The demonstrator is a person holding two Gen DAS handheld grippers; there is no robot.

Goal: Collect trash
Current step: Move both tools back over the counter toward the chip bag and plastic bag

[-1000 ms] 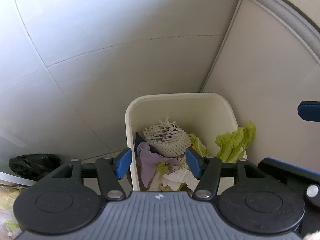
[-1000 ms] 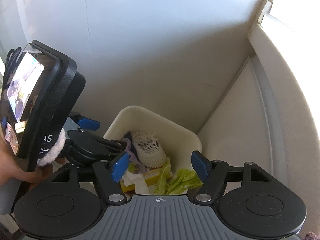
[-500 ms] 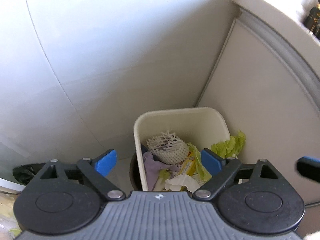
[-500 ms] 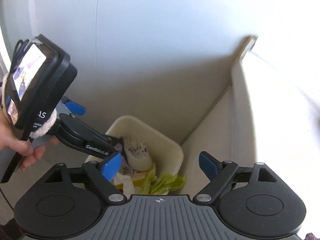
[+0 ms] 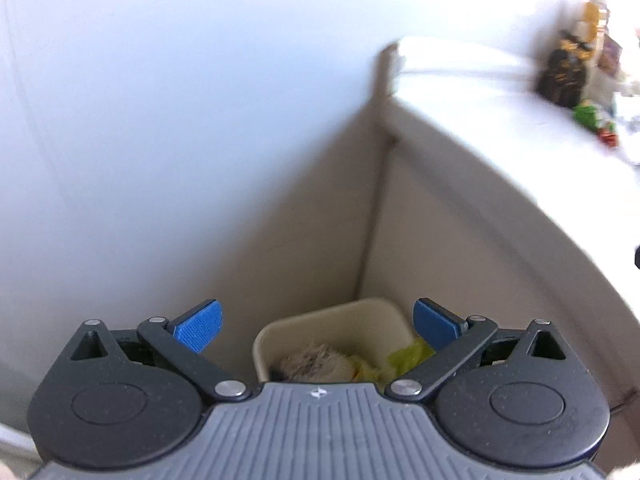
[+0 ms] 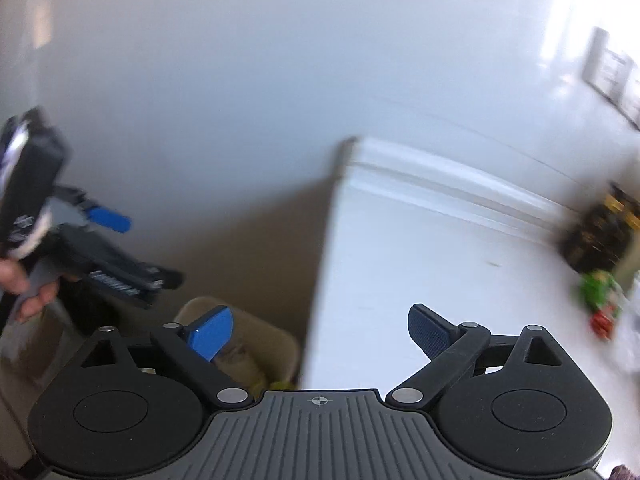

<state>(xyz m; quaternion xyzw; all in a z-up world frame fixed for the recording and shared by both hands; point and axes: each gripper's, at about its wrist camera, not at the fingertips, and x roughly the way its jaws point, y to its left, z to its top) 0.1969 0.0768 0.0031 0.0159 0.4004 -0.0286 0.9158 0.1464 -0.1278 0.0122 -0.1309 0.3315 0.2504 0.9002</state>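
Trash bin in the corner, both grippers above it

The white tabletop (image 6: 420,264) is beside the bin (image 5: 336,320), which holds trash (image 5: 316,362). The left gripper (image 5: 316,326) and right gripper (image 6: 320,330) have jaws opening wide, nothing between them.

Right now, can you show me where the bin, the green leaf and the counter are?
bin (image 5: 280,334): left wrist view, on its cream left rim.
green leaf (image 5: 408,358): left wrist view, on the leaf at the bin's right edge.
counter (image 6: 420,248): right wrist view, on its bare white top.
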